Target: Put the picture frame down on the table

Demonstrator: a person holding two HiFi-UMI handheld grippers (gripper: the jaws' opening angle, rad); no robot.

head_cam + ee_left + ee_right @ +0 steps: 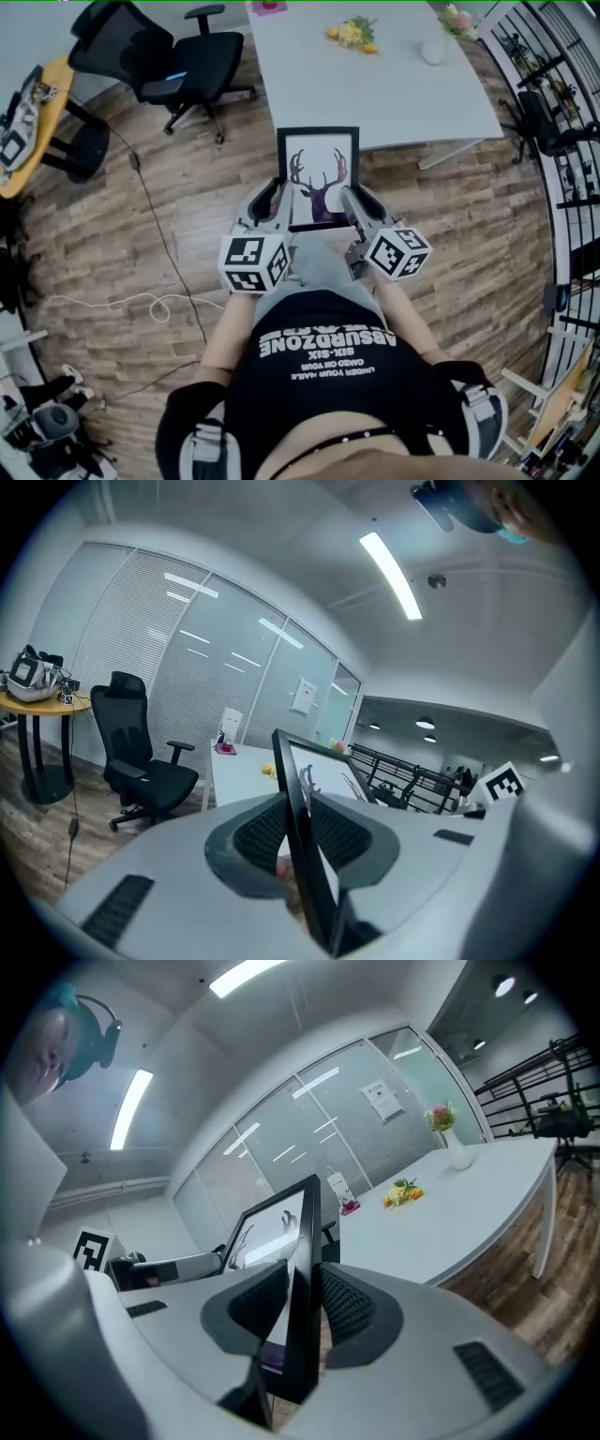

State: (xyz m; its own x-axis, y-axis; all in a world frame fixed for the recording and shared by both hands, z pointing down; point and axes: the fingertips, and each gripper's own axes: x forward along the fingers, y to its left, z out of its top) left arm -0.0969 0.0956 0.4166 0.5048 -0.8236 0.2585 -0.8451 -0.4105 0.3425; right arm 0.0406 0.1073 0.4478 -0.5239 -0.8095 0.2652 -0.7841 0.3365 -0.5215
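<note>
A black picture frame (pixel 319 176) with a deer print is held in the air just in front of the white table's (pixel 394 94) near edge. My left gripper (pixel 274 208) is shut on the frame's left side, and my right gripper (pixel 352 208) is shut on its right side. In the left gripper view the frame (pixel 302 827) stands edge-on between the ribbed pads. In the right gripper view the frame (pixel 298 1279) is pinched the same way, with the table (pixel 469 1213) ahead of it.
Yellow flowers (pixel 352 34), a white vase (pixel 435 51) and a pink item (pixel 269 7) lie on the table's far part. A black office chair (pixel 159 58) stands at the left, cables (pixel 141 281) run over the wooden floor, and black racks (pixel 553 103) line the right side.
</note>
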